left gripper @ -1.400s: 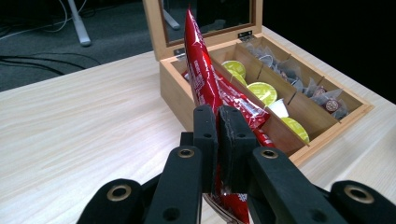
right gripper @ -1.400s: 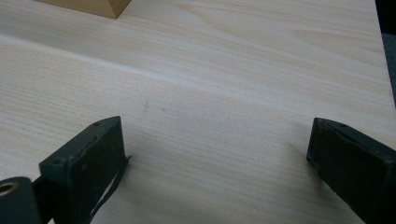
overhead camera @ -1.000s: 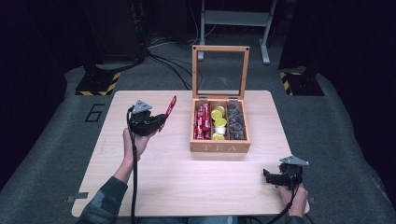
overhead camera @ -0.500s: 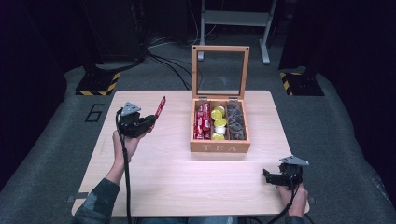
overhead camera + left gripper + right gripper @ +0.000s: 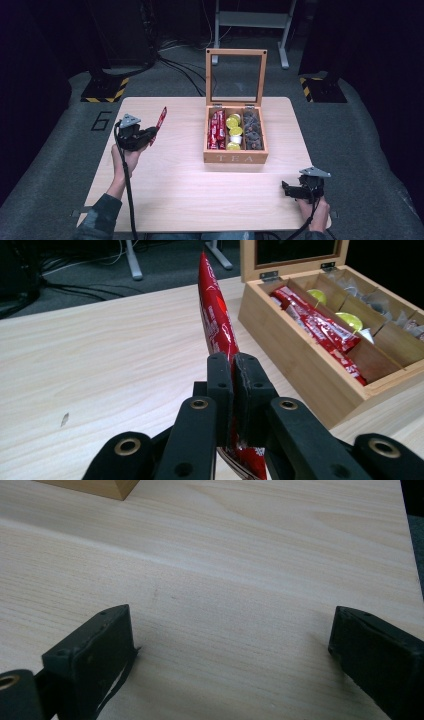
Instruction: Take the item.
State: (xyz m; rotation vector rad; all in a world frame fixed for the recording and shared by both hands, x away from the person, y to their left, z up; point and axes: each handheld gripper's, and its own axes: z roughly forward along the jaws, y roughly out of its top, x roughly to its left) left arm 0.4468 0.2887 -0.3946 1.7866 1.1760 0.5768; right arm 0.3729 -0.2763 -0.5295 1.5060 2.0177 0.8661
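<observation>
Your left hand-held gripper [image 5: 145,136] is clenched on a red sachet [image 5: 160,121], the pads pinching its lower end so the rest of the packet stands free above the jaws. In the left gripper view the red sachet [image 5: 216,322] rises from between the closed jaws and tapers to a point, leaning slightly. Gripping it low like this leaves most of its length clear, which should suit laying it flat on the bench [image 5: 175,185] or sliding it into a slot.

The sachet is held above the left part of the bench, well apart from the wooden tea box [image 5: 235,157]. It is a long, narrow, glossy foil packet, bright red with small white print too fine to read. It looks thin and flexible, and it bows a little along its length.

The box stands open, its glass-paned lid [image 5: 235,75] propped upright at the back so all compartments stay reachable. Its left compartment holds more red sachets [image 5: 216,131] of the same kind, the middle one holds yellow capsules [image 5: 233,132], and the right one holds dark wrapped packets [image 5: 252,131].

Your right hand-held gripper [image 5: 292,190] rests low over the near right corner of the bench, jaws spread wide with nothing between them, parked clear of the box.
</observation>
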